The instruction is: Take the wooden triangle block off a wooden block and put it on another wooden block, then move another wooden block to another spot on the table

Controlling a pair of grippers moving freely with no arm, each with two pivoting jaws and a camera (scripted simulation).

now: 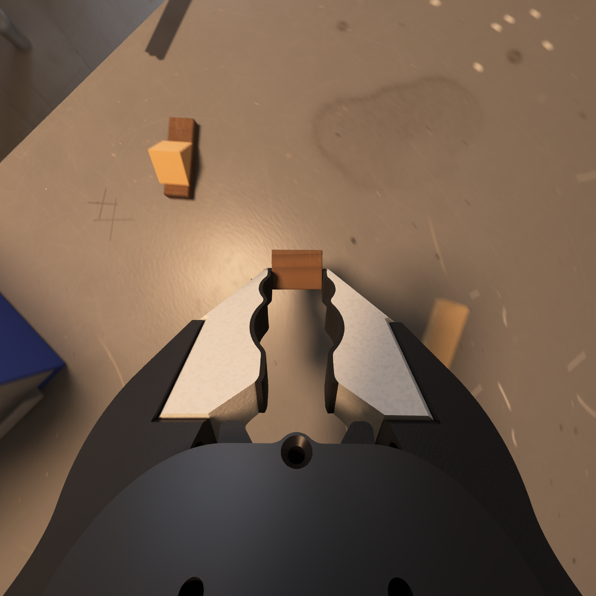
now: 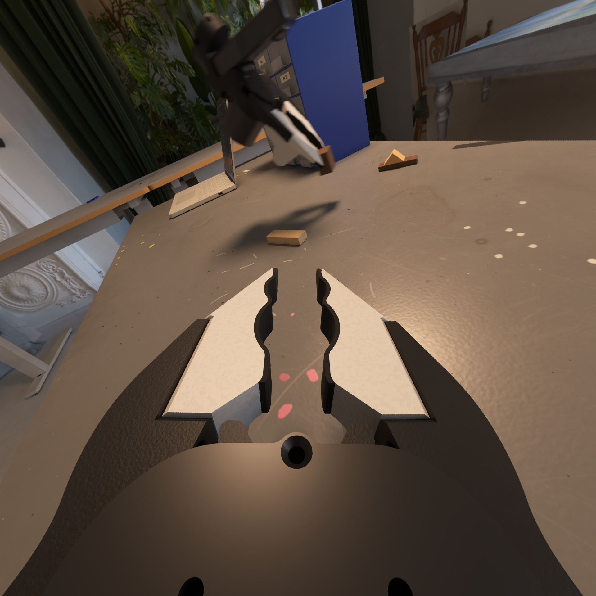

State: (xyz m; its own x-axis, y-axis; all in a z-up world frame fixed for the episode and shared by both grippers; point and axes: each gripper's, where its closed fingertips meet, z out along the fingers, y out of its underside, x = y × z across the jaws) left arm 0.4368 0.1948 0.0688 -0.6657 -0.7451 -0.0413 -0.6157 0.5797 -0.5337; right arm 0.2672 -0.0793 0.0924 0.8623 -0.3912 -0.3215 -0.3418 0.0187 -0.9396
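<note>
My left gripper (image 1: 297,278) is shut on a reddish-brown wooden block (image 1: 296,269) and holds it in the air above the table. The right wrist view shows that gripper (image 2: 322,159) far off with the brown block (image 2: 327,160) at its tips, well above the table. The light wooden triangle block (image 1: 170,165) rests on a flat dark brown block (image 1: 181,129) on the table at upper left; it also shows in the right wrist view (image 2: 394,157) on that dark block (image 2: 398,164). A pale flat block (image 1: 446,329) lies at right, seen also ahead of my right gripper (image 2: 286,237). My right gripper (image 2: 296,274) is open and empty, low over the table.
A blue cabinet (image 2: 329,80) stands at the table's far edge, its corner at the left of the left wrist view (image 1: 22,348). An open white laptop (image 2: 206,190) sits at the far left. The table edge (image 1: 64,106) runs diagonally at upper left.
</note>
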